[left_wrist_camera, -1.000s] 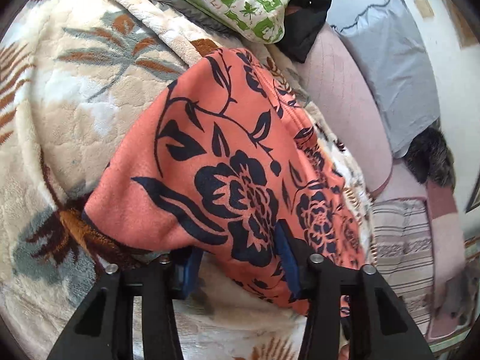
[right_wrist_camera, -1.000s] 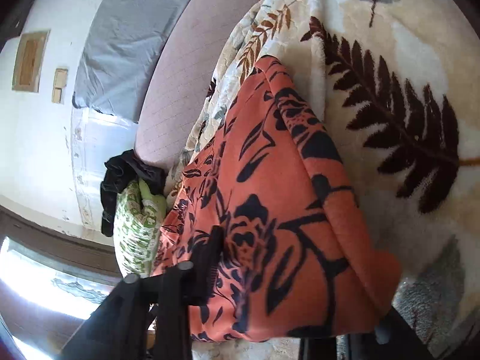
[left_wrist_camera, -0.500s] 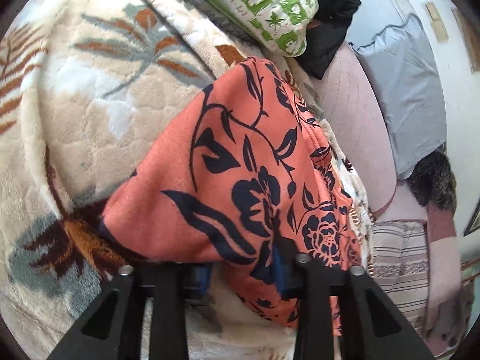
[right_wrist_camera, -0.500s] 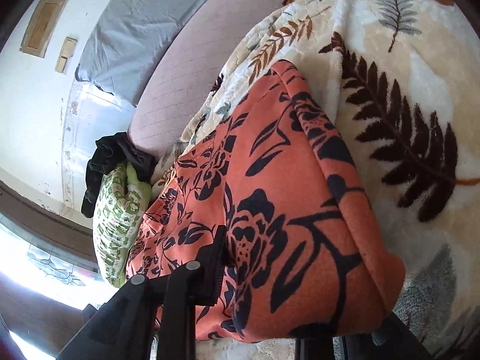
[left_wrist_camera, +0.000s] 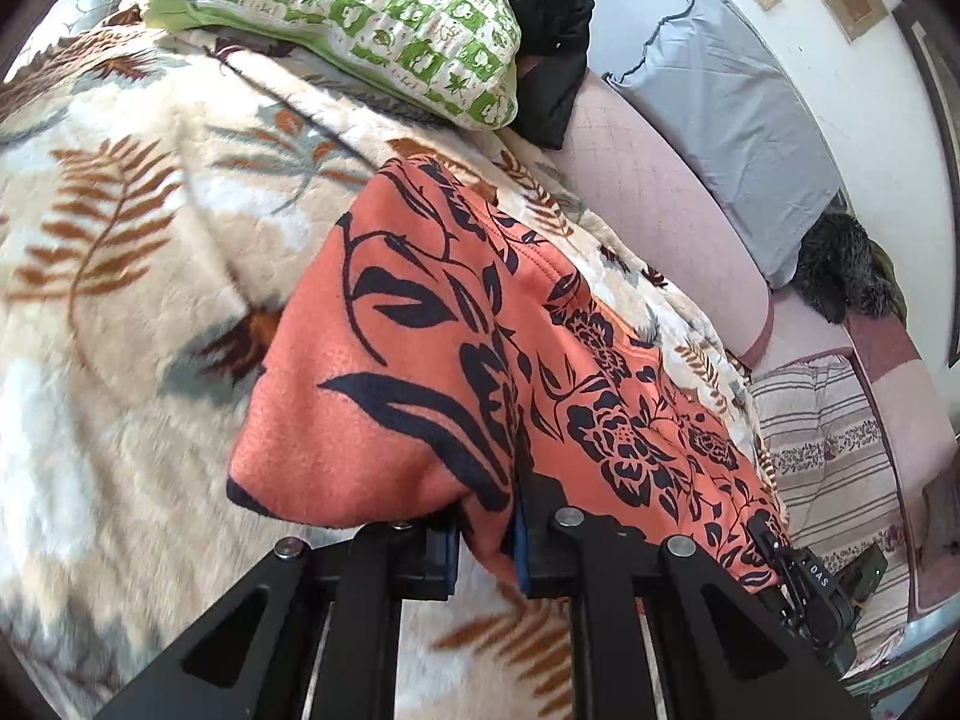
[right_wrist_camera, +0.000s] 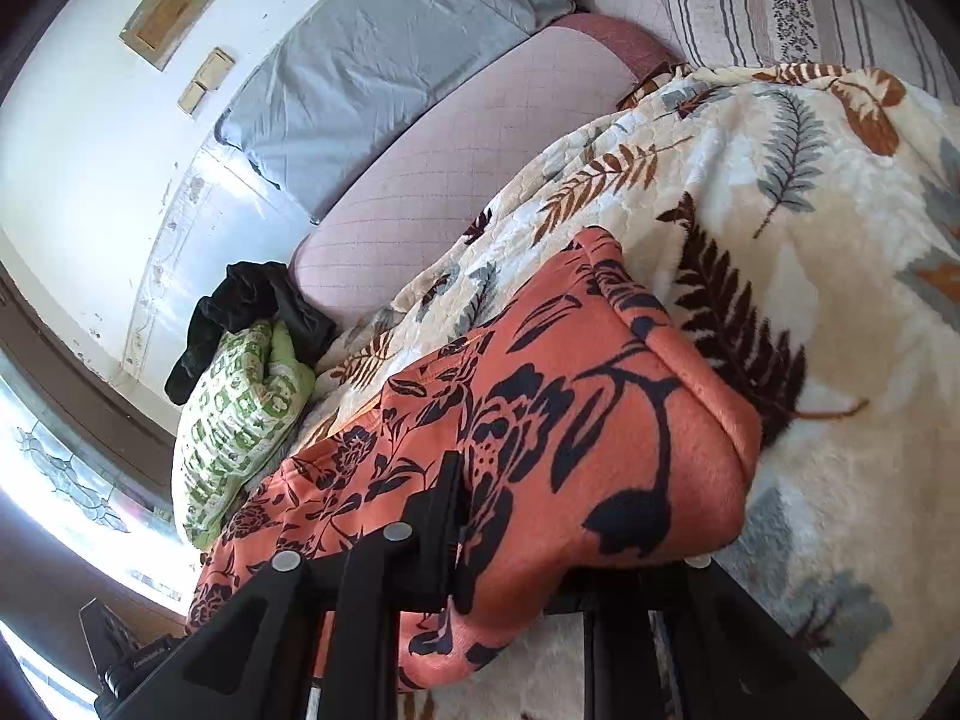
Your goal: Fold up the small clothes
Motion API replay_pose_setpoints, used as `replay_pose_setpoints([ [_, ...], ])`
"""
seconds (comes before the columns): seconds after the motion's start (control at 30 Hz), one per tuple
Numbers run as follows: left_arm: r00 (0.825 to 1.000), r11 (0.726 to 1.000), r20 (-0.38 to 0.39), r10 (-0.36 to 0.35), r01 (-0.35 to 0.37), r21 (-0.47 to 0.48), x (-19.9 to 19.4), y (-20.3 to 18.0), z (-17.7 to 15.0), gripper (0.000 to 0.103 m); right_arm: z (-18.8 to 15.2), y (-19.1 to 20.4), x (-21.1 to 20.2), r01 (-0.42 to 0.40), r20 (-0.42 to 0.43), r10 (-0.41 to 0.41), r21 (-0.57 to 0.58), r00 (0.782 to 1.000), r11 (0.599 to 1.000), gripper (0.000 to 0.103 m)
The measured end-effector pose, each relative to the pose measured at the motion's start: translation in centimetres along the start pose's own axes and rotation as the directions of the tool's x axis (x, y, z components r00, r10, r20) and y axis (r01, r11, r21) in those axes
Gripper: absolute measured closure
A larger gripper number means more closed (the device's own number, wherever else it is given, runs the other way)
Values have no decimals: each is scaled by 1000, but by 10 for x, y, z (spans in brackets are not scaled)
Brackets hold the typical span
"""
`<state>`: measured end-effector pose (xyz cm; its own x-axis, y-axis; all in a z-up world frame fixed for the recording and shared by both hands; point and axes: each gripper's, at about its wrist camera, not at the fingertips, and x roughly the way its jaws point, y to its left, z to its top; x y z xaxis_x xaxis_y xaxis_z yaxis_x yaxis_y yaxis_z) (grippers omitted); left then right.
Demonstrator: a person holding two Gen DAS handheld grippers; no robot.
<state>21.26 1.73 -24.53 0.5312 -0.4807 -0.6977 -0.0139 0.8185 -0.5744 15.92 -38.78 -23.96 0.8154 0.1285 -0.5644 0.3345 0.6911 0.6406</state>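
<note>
An orange fleece garment with a black flower print (left_wrist_camera: 456, 372) lies on a cream leaf-patterned blanket (left_wrist_camera: 120, 276). My left gripper (left_wrist_camera: 486, 540) is shut on its near edge, with a fold of cloth pinched between the blue pads. In the right wrist view the same garment (right_wrist_camera: 570, 420) drapes over my right gripper (right_wrist_camera: 510, 552). The left finger (right_wrist_camera: 444, 516) shows against the cloth. The right finger is hidden under the fold, and the jaws stand fairly wide with the cloth between them.
A green-and-white pillow (left_wrist_camera: 372, 18) and a black garment (left_wrist_camera: 552, 60) lie at the far edge of the blanket. A pink couch back (left_wrist_camera: 648, 204), a grey cushion (left_wrist_camera: 738, 120) and a striped cover (left_wrist_camera: 828, 450) are to the right.
My left gripper has narrowed from wide apart to pinched on the garment's edge. Both grippers have lifted and drawn back, so more of the couch and pillow shows.
</note>
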Motion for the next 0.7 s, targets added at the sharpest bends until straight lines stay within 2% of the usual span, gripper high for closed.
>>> replay_pose_setpoints([
  [0.13, 998, 998, -51, 34, -36, -46, -9, 25, -52, 87, -34, -14, -33, 39, -39, -39, 19, 998, 999, 84],
  [0.17, 996, 997, -82, 46, -52, -63, -4, 32, -56, 82, -42, -17, -36, 76, -62, -75, 12, 995, 997, 80],
  [0.23, 994, 991, -109, 6, -21, -133, -2, 43, -53, 78, -50, -25, -35, 132, -126, -127, 26, 984, 991, 80],
  [0.3, 991, 985, -128, -24, 2, -174, -5, 47, -48, 63, -46, -33, -39, 151, -181, -134, 84, 974, 985, 80],
  [0.4, 992, 972, -118, -52, 23, -234, -10, 57, -48, 60, -39, -33, -69, 178, -152, -163, 92, 975, 980, 80],
  [0.5, 993, 970, -99, -66, 40, -241, -9, 60, -47, 60, -38, -23, -92, 145, -108, -135, 91, 985, 985, 80],
  [0.57, 996, 978, -66, -52, 37, -207, -10, 57, -46, 60, -39, 1, -92, 95, -88, -94, 7, 992, 995, 80],
  [0.67, 999, 988, 16, -48, 49, -147, -14, 46, -44, 62, -43, 50, -76, -27, -94, 15, -127, 995, 992, 80],
  [0.7, 998, 992, 42, -43, 47, -114, -15, 41, -43, 71, -43, 66, -68, -59, -102, 43, -155, 994, 986, 80],
])
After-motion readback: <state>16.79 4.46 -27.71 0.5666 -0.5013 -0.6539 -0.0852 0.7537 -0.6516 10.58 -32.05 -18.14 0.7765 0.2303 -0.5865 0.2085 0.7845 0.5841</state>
